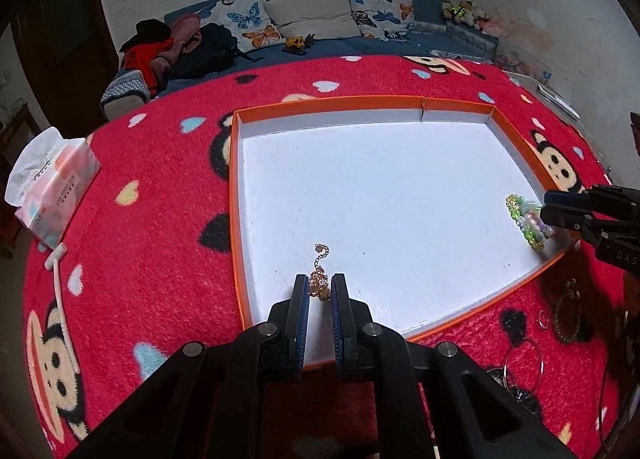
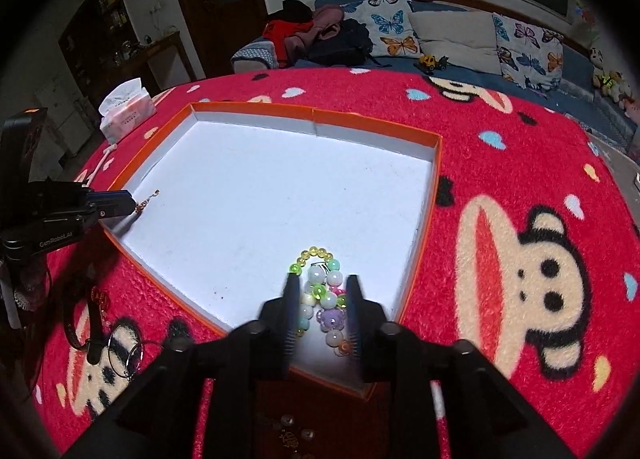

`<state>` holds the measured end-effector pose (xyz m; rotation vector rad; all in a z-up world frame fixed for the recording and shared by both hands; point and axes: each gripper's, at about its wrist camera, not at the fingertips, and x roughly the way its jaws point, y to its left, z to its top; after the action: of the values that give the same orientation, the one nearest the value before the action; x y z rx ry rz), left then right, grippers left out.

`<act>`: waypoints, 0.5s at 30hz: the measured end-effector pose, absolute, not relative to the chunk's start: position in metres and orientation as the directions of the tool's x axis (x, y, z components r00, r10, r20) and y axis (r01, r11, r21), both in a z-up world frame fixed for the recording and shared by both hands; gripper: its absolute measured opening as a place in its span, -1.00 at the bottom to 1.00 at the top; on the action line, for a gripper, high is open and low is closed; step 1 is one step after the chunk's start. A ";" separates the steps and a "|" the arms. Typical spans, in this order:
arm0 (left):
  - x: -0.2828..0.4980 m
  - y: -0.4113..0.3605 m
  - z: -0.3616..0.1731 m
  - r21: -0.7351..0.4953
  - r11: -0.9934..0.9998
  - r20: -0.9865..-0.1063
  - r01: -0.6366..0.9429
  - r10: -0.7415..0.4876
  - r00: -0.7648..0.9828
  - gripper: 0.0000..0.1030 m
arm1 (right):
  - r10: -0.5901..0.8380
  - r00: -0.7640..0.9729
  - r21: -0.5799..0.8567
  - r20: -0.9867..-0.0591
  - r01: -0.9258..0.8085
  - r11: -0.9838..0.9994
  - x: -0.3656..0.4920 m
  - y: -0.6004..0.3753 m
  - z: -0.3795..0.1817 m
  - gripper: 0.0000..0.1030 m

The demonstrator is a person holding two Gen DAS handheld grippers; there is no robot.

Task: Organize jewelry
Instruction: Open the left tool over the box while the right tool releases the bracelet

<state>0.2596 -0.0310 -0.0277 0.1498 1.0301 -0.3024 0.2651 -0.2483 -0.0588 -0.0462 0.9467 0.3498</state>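
A shallow orange-rimmed tray (image 1: 360, 101) with a white floor lies on a red cartoon blanket. My left gripper (image 1: 320, 278) is shut on a bunched gold chain (image 1: 319, 259) just inside the tray's near edge, and the chain's free end trails forward on the floor. In the right wrist view the same gripper (image 2: 128, 201) and chain (image 2: 146, 201) sit at the tray's (image 2: 312, 115) left side. My right gripper (image 2: 322, 279) stands open around a colourful beaded bracelet (image 2: 324, 291), which rests on the tray floor near the front corner. The left wrist view shows that bracelet (image 1: 528, 219) beside the right gripper (image 1: 544, 206).
A tissue pack (image 1: 56, 195) and a white cord (image 1: 64, 307) lie left of the tray. Loose metal rings (image 1: 522, 363) and other small jewelry pieces (image 2: 100, 299) lie on the blanket in front of the tray. A sofa with butterfly pillows stands behind.
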 end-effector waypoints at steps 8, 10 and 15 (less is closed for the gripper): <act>0.246 -0.029 -0.013 -0.010 0.952 -0.855 0.305 -0.166 0.491 -0.76 | 0.268 0.574 0.087 -0.774 -0.322 0.943 0.254 -0.247 -0.040 -0.10; 0.238 -0.032 -0.005 0.000 0.947 -0.844 0.322 -0.172 0.508 -0.76 | 0.274 0.582 0.089 -0.766 -0.326 0.941 0.249 -0.247 -0.035 -0.08; 0.224 -0.031 0.009 0.013 0.948 -0.829 0.317 -0.167 0.533 0.18 | 0.287 0.592 0.091 -0.753 -0.339 0.936 0.237 -0.243 -0.027 -0.07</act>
<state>0.2236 -0.0313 0.0093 0.1693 0.9671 -0.2903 0.2365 -0.2428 -0.0266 -0.0643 0.8642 0.3646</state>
